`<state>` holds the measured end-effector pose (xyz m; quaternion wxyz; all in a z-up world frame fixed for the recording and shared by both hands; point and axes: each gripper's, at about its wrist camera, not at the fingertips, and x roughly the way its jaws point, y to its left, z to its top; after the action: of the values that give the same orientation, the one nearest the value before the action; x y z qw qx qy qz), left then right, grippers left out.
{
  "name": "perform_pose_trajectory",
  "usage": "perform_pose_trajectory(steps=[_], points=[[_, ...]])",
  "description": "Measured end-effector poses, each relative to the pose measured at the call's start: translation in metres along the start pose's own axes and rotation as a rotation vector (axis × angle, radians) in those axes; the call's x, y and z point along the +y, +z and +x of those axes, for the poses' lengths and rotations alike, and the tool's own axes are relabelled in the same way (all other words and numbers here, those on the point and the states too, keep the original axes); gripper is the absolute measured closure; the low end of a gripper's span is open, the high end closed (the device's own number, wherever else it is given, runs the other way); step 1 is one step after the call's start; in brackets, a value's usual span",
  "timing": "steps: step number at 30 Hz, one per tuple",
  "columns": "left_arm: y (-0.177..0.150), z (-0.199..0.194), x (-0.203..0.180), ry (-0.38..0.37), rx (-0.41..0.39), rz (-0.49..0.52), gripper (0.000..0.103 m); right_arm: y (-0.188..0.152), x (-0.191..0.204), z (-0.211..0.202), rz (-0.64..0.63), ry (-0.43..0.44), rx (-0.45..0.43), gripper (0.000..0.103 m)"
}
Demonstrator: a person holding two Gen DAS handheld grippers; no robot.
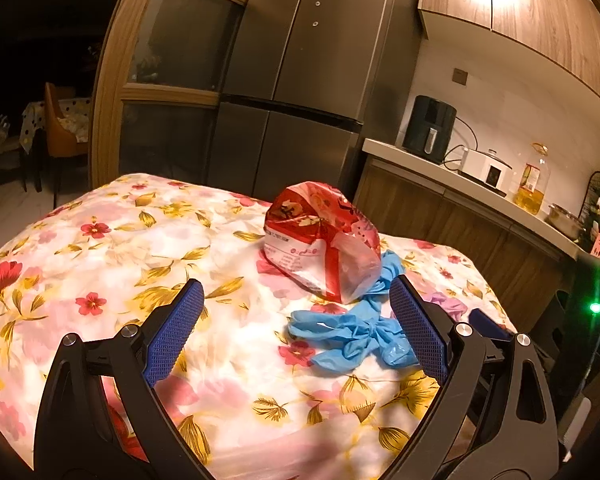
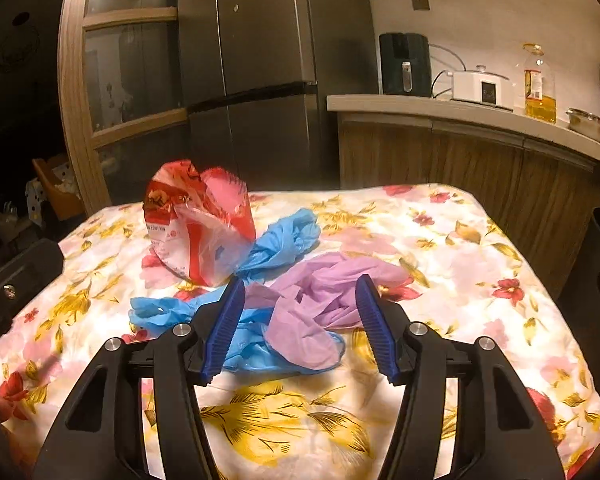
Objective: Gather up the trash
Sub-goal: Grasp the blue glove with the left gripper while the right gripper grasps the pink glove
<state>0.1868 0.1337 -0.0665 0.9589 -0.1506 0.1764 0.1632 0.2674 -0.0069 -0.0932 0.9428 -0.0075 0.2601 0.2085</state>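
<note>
My right gripper (image 2: 300, 328) stands half-wide astride the purple glove (image 2: 324, 292), its pads not yet pressing; I'd guess that glove is my first pick. Beneath and to its left lie the crumpled blue gloves (image 2: 164, 312), and beyond them the red-and-white plastic bag (image 2: 196, 224), all on the flowered tabletop (image 2: 480, 280). My left gripper (image 1: 296, 332) hangs wide and empty. The tangled blue gloves may lift along too.

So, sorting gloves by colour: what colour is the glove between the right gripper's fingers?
Lilac glove; right wrist view.
</note>
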Motion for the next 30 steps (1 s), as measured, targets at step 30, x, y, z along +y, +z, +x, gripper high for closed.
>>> perform_pose_trajectory(steps=[30], points=[[-0.023, 0.074, -0.05, -0.042, 0.219, 0.064, 0.017, 0.024, -0.054, -0.105, 0.095, -0.022, -0.249, 0.099]])
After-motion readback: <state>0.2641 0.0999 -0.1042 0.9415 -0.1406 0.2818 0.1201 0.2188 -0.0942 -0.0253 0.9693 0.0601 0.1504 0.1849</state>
